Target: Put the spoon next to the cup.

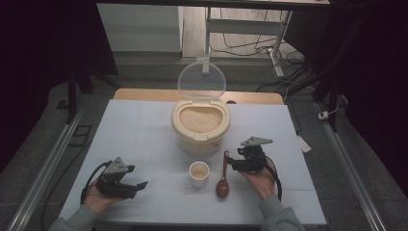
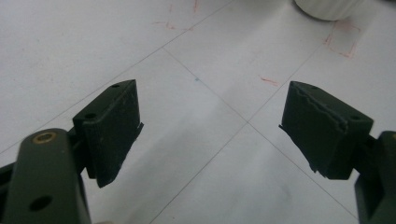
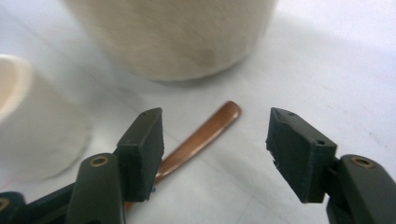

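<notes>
High view: I had the white table [image 1: 144,125] before me, with the cream rice container [image 1: 200,126] at its centre, its clear lid [image 1: 201,80] tipped up and back so that the rice [image 1: 200,119] inside lay exposed. In front of the container stood the small white cup [image 1: 199,174], holding a little rice. Just to the right of the cup lay the brown spoon [image 1: 223,178], flat on the table, bowl toward me and handle pointing away toward the container.

My right gripper [image 1: 233,163] sat at the spoon's handle, near its far end, carried by my right hand [image 1: 262,178]. Right gripper view: the 2 jaws stood apart and released, with the spoon [image 3: 205,133] lying on the table between them, closer to the left jaw and running under it; neither pad pressed on the handle. The container's wall [image 3: 177,32] rose just beyond the handle tip, and the cup [image 3: 32,121] stood at the left.

My left gripper [image 1: 140,185] rested low over the table's near left part, well apart from the cup and spoon. Left gripper view: its 2 jaws were spread wide and released over bare table [image 2: 196,60], with faint red marks on the surface.
</notes>
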Available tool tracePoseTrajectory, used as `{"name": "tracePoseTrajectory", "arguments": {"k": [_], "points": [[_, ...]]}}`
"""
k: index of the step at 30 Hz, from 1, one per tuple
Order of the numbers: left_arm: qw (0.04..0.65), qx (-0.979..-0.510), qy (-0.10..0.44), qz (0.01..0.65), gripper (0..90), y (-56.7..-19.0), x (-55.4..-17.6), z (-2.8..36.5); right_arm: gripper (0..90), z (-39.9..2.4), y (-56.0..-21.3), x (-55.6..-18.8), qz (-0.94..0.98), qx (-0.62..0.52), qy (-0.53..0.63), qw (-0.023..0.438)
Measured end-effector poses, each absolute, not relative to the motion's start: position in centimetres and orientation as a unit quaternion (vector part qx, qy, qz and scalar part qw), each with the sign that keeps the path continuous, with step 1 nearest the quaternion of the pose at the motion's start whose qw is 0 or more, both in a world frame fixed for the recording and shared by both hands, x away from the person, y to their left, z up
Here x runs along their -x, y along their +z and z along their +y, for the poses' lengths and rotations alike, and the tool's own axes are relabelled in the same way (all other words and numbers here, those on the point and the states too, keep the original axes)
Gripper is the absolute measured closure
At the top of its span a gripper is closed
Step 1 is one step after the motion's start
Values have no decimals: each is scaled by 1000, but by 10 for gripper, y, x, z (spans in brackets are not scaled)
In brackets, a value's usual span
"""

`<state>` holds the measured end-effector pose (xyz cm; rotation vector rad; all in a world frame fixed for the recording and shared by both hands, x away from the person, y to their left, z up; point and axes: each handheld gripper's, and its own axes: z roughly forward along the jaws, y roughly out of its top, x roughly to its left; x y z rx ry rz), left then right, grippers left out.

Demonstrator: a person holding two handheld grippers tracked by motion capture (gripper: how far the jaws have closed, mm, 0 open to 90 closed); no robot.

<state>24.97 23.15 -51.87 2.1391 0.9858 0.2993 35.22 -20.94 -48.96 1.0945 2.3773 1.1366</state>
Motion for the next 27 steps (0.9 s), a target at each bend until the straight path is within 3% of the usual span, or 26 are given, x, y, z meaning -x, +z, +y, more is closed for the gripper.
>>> {"name": "tracePoseTrajectory", "arguments": {"k": [15,27], "points": [[384,-828,129,389,194,-516,-249,233,410,-277,-481,-301,829,-311,439,153],[388,-824,134,392,192,-515,-248,234,413,-294,-483,-292,830,-304,439,163]]}}
